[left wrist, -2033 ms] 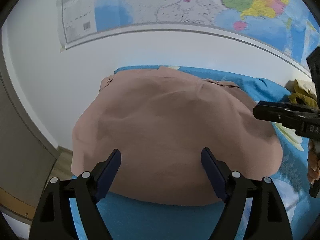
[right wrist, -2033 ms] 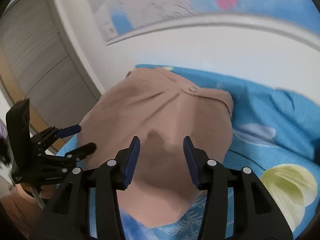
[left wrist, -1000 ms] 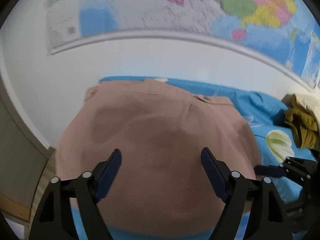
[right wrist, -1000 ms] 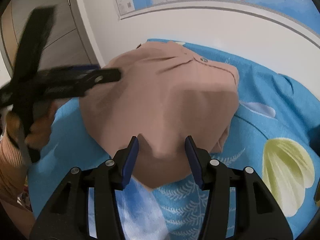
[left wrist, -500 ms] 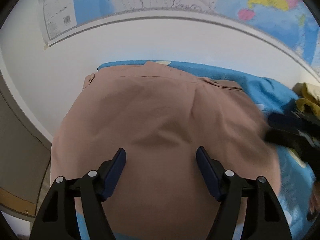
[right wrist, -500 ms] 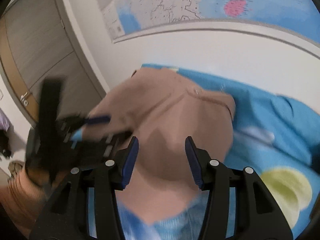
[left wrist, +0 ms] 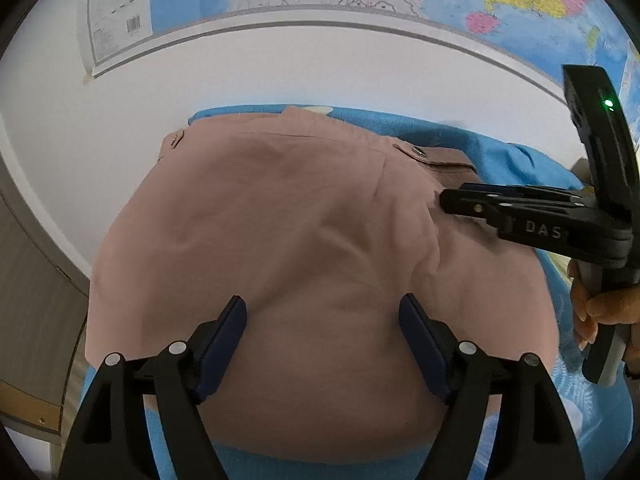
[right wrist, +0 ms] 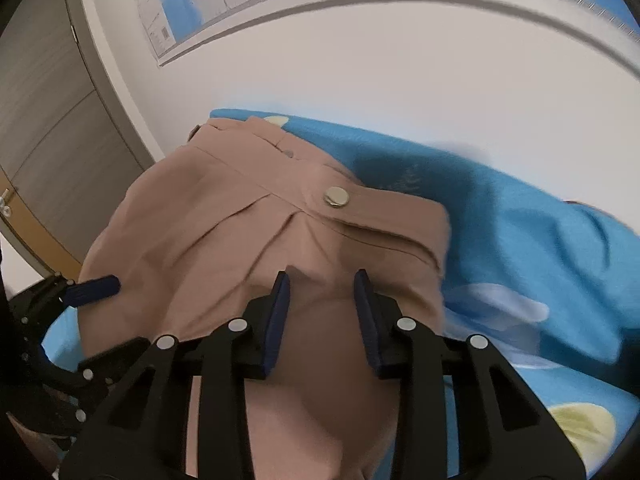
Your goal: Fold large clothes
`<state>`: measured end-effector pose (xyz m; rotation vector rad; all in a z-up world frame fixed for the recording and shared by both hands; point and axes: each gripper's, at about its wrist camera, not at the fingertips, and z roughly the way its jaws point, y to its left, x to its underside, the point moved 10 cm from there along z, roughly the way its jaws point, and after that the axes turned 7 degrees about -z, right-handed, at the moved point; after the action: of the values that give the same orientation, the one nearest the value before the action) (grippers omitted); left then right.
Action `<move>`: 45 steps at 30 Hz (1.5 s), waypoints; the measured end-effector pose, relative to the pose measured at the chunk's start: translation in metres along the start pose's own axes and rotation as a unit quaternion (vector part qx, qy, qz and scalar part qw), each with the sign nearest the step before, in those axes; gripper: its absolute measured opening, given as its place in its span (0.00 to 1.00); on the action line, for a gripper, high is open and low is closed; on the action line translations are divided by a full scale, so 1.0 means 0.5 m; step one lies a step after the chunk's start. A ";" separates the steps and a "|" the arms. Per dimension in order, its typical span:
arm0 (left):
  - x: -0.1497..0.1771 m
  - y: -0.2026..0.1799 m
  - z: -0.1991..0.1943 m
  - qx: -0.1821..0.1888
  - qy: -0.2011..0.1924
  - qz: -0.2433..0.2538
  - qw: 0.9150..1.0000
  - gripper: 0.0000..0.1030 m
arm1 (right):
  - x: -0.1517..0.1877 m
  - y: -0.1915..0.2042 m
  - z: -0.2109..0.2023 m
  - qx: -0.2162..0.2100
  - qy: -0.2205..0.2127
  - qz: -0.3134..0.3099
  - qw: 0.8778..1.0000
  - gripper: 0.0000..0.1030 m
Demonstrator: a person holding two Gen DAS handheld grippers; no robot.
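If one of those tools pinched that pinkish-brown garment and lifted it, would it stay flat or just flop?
The pinkish-brown garment would probably flop: it already lies in soft creases and pleats below its metal snap. It looks like thin woven cloth, so likely light. Pushed across the blue bedsheet, it would more likely bunch than slide whole.

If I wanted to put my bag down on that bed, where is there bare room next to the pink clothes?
Bare blue bedsheet lies to the right of the pink garment, between it and the white wall. A thinner strip shows below its near hem. The middle is crowded: the garment covers it, with the left gripper and right gripper over it, the right one's jaws closing.
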<state>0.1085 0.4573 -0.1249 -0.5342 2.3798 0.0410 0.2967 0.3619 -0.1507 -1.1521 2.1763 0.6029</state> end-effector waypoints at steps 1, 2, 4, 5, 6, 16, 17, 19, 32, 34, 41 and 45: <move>0.001 -0.001 -0.009 0.001 -0.003 -0.001 1.000 0.73 | 0.000 0.006 -0.010 -0.005 -0.005 -0.001 1.000 0.36; 0.003 -0.001 -0.021 0.000 -0.008 0.000 1.000 0.73 | 0.003 0.016 -0.033 -0.015 -0.016 -0.007 1.000 0.40; 0.012 -0.004 -0.043 -0.007 -0.023 0.012 1.000 0.73 | 0.018 0.037 -0.072 -0.028 -0.029 -0.020 0.999 0.41; 0.019 -0.004 -0.053 -0.010 -0.027 0.015 0.999 0.73 | 0.026 0.049 -0.088 -0.033 -0.034 -0.029 0.998 0.41; 0.028 -0.005 -0.061 -0.006 -0.030 0.015 0.999 0.74 | 0.040 0.065 -0.106 -0.044 -0.038 -0.036 0.998 0.42; 0.063 0.012 -0.046 0.005 -0.006 -0.007 1.000 0.79 | 0.149 0.111 -0.106 -0.039 -0.007 -0.070 0.997 0.46; 0.065 0.012 -0.047 0.004 -0.005 -0.008 1.000 0.79 | 0.150 0.108 -0.109 -0.039 -0.008 -0.065 0.997 0.46; 0.070 0.014 -0.053 0.005 -0.006 -0.014 1.000 0.79 | 0.153 0.109 -0.116 -0.040 -0.010 -0.060 0.997 0.46; 0.094 0.020 -0.121 -0.023 -0.061 -0.031 0.997 0.91 | 0.155 0.128 -0.173 -0.044 -0.042 -0.047 0.997 0.48; 0.097 0.016 -0.130 -0.028 -0.068 -0.030 0.997 0.91 | 0.163 0.132 -0.185 -0.041 -0.045 -0.052 0.997 0.49; 0.103 0.005 -0.165 -0.039 -0.085 -0.036 0.995 0.93 | 0.168 0.145 -0.206 -0.042 -0.060 -0.048 0.996 0.55; 0.108 0.004 -0.186 -0.042 -0.093 -0.046 0.994 0.93 | 0.172 0.154 -0.228 -0.034 -0.072 -0.053 0.995 0.63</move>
<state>0.0131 0.4233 -0.0883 -0.6500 2.1781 0.1436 0.1599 0.2806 -0.1192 -1.2138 1.9736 0.6957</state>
